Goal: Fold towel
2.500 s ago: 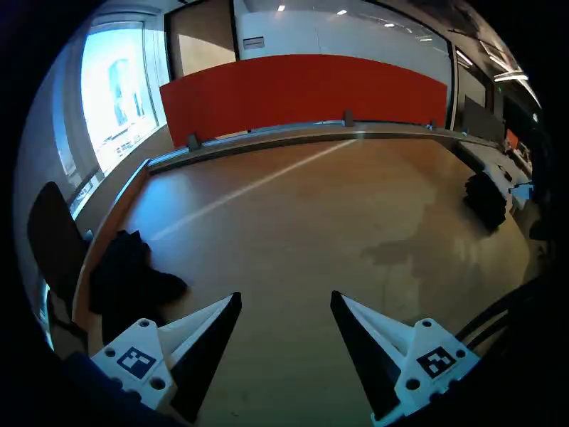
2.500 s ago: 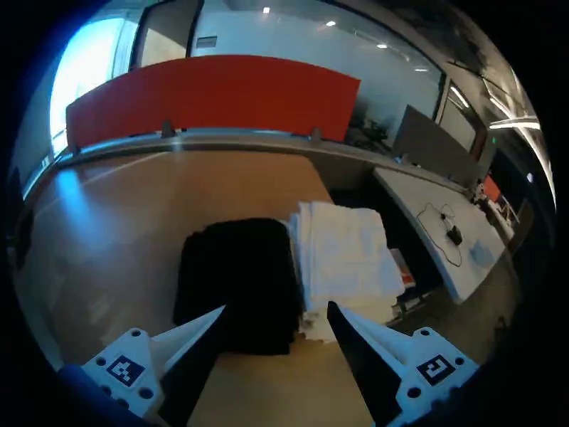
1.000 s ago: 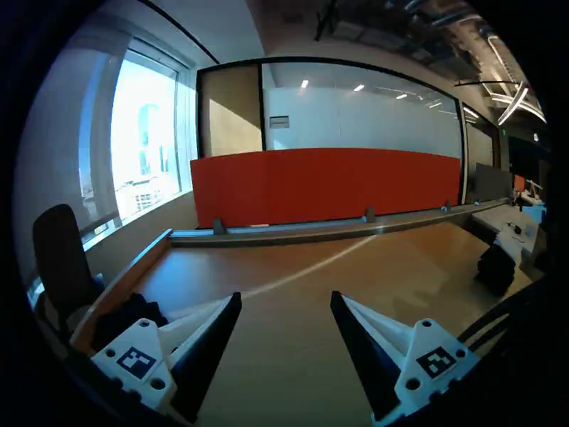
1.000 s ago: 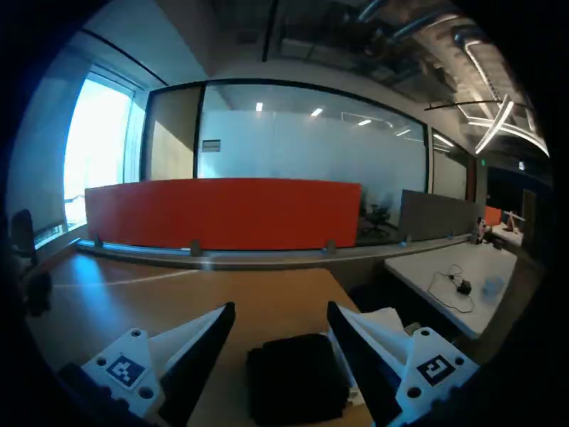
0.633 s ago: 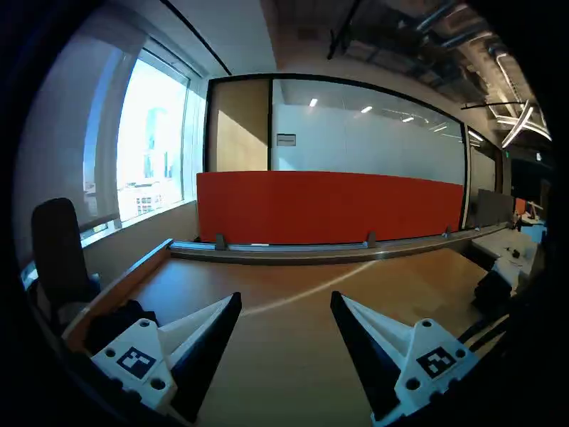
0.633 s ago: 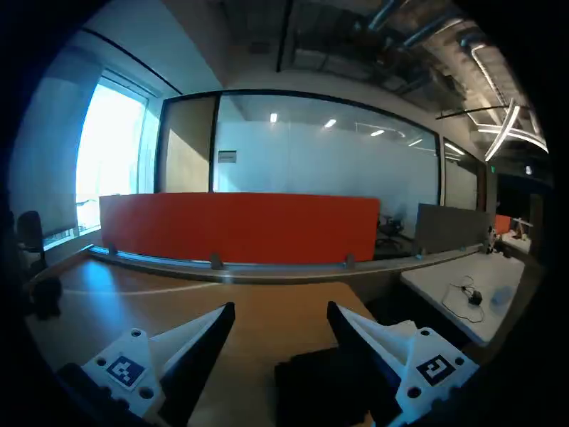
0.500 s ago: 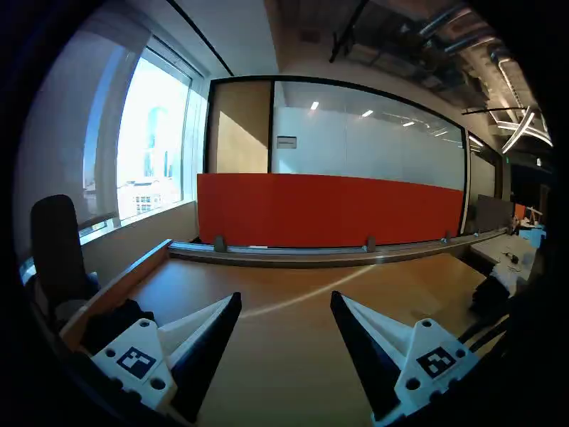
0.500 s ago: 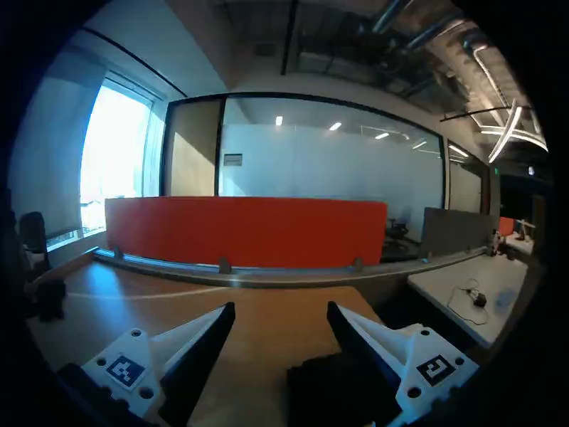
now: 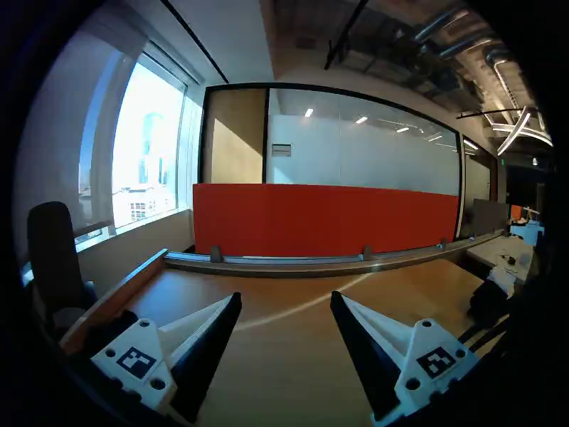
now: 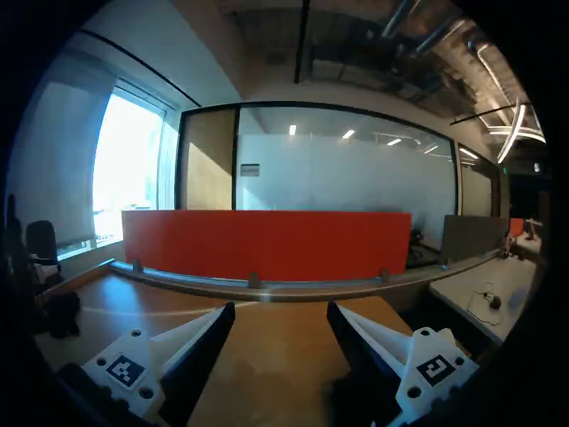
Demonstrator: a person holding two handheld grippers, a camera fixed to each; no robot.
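Strong daylight enters through the window [image 9: 146, 171] at the left, overexposed to white-blue in both views. It lays a pale streak [image 9: 306, 309] and a soft sheen on the wooden table [image 9: 284, 370]. The ceiling [image 9: 427, 43] is dim, with glowing strip lamps [image 9: 523, 128]. The left gripper [image 9: 284, 294] and right gripper [image 10: 279, 306] look sharp, their inner faces in shadow. Straight lines bend toward the darker edges.

Both cameras sit low over the wooden table [image 9: 299, 356], facing nearly level across it toward the red partition [image 9: 323, 220] on its far edge. The left gripper [image 9: 284, 294] looks from nearer the table's left edge, the right gripper [image 10: 280, 304] from nearer its right edge. The 2 views share the partition and the glass wall [image 9: 370, 160].
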